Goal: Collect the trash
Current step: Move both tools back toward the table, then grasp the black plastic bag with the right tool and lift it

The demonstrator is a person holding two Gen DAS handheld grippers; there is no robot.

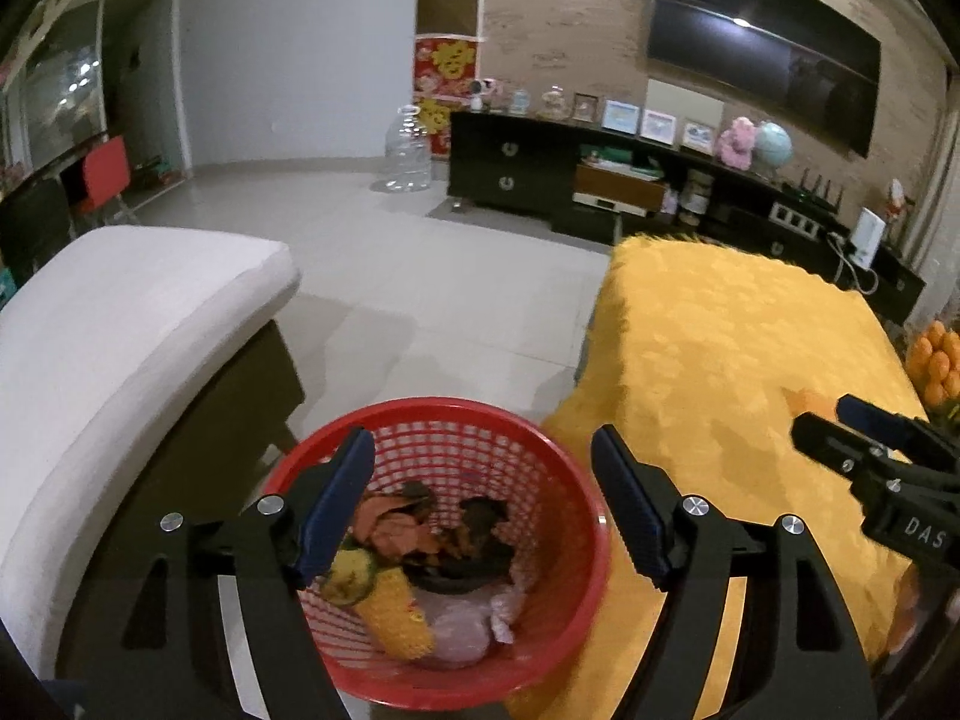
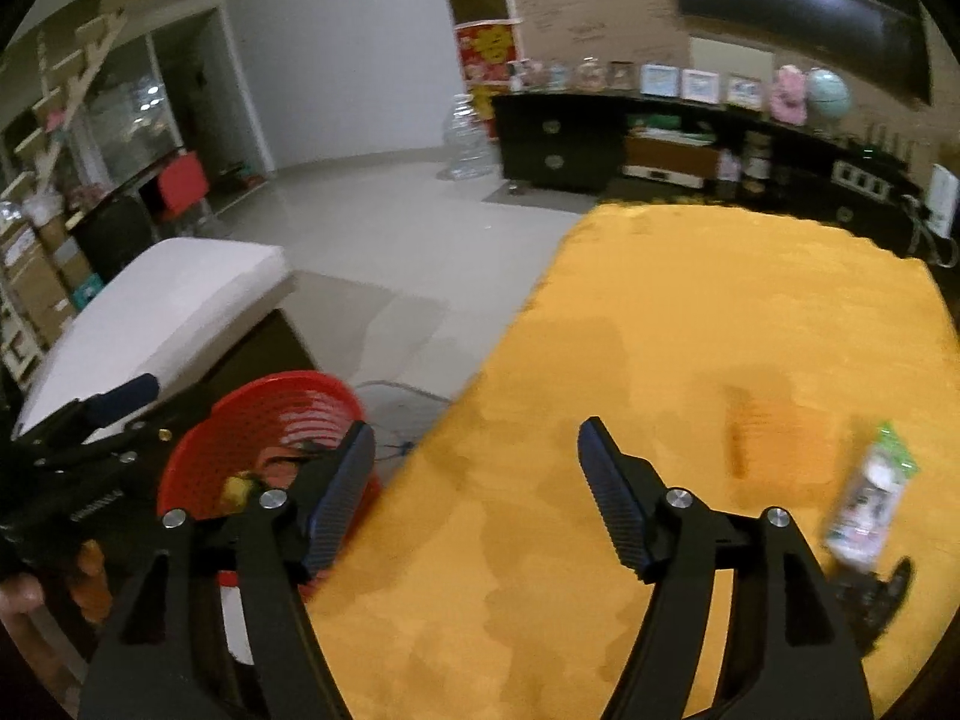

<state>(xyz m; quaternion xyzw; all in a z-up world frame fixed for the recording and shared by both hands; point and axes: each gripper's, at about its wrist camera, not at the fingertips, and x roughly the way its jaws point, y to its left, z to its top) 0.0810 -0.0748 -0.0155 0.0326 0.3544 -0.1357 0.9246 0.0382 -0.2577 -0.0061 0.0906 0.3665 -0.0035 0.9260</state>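
Red basket (image 1: 576,516) holds trash — left gripper (image 1: 483,498) and right gripper (image 2: 477,480) fingers both apart.

blurred wrapper (image 2: 870,501), perhaps, on yellow cloth (image 2: 690,312)

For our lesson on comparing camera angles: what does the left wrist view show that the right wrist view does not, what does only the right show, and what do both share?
Only the left wrist view shows the inside of the red basket, with peels and other trash, plus oranges at the right edge.

Only the right wrist view shows a wrapper and an orange item, blurred, lying on the yellow cloth.

Both share the basket, the cloth, the white cushion and both grippers, left gripper and right gripper, open and empty.
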